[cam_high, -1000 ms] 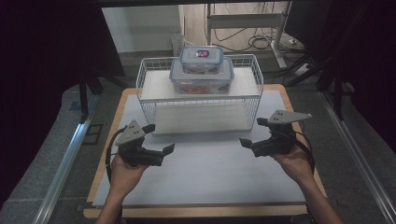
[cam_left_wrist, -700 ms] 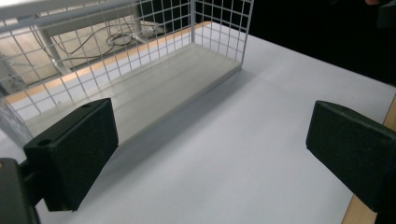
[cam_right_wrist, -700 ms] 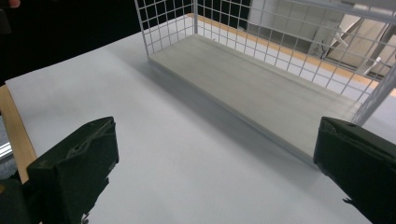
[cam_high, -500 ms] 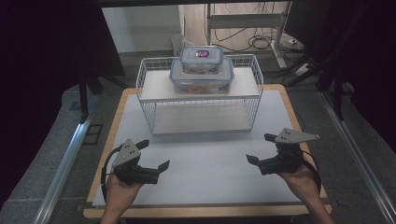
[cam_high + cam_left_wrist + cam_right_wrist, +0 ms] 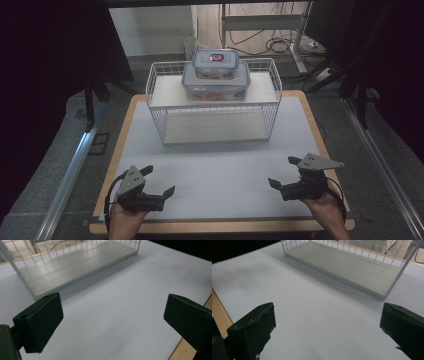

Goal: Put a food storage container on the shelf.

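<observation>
Both claws sit low at the near edge of the tabletop [image 5: 215, 165], one at each corner. The left claw [image 5: 159, 182] has its jaws spread wide with nothing between them; the left gripper view looks through that gap at bare white surface. The right claw [image 5: 284, 172] is the same, jaws far apart and holding nothing.

Well away from both, at the far side of the tabletop, stands the wire rack [image 5: 272, 107]. On its upper shelf rests a big box [image 5: 216, 86] with a clear lid, and a small box [image 5: 216, 62] is stacked on top of it, touching. The rack's lower shelf [image 5: 75, 263] lies in front of each claw, its pale boards bare; it is also seen in the right gripper view [image 5: 352, 266].
</observation>
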Demonstrator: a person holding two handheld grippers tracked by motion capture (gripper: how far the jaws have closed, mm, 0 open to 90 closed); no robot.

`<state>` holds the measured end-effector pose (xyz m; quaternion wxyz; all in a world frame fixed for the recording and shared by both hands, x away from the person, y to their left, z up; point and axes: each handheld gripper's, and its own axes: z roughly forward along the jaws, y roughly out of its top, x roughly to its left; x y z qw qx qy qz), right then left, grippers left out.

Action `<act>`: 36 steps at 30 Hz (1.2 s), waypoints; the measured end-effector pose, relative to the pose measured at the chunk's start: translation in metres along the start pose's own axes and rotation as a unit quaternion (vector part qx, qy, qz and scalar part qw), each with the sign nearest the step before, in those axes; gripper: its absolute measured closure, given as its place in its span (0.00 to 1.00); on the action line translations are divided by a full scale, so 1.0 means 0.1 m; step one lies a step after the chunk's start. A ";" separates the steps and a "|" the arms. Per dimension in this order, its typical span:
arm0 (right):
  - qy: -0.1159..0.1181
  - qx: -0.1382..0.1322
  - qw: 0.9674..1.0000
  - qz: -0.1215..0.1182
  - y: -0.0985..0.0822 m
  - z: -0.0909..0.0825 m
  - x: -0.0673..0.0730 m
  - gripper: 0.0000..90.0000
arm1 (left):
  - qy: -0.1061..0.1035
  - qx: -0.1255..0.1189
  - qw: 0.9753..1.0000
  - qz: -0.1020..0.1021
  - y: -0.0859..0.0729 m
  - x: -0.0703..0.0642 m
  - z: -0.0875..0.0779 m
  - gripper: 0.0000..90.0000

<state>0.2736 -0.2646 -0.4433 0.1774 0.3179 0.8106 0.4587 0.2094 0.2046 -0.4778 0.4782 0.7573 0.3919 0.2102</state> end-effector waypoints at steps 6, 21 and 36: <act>-0.011 0.019 1.000 -0.007 -0.17 0.05 0.01 0.00 | 0.015 0.019 1.000 -0.006 -0.18 0.03 0.02 0.03; -0.032 0.069 0.996 -0.037 -0.47 0.21 0.02 0.00 | 0.026 0.061 0.998 0.008 -0.37 0.03 0.18 0.03; -0.013 0.098 0.995 -0.015 -0.57 0.31 -0.08 0.00 | 0.026 0.099 0.995 0.008 -0.40 0.04 0.28 0.03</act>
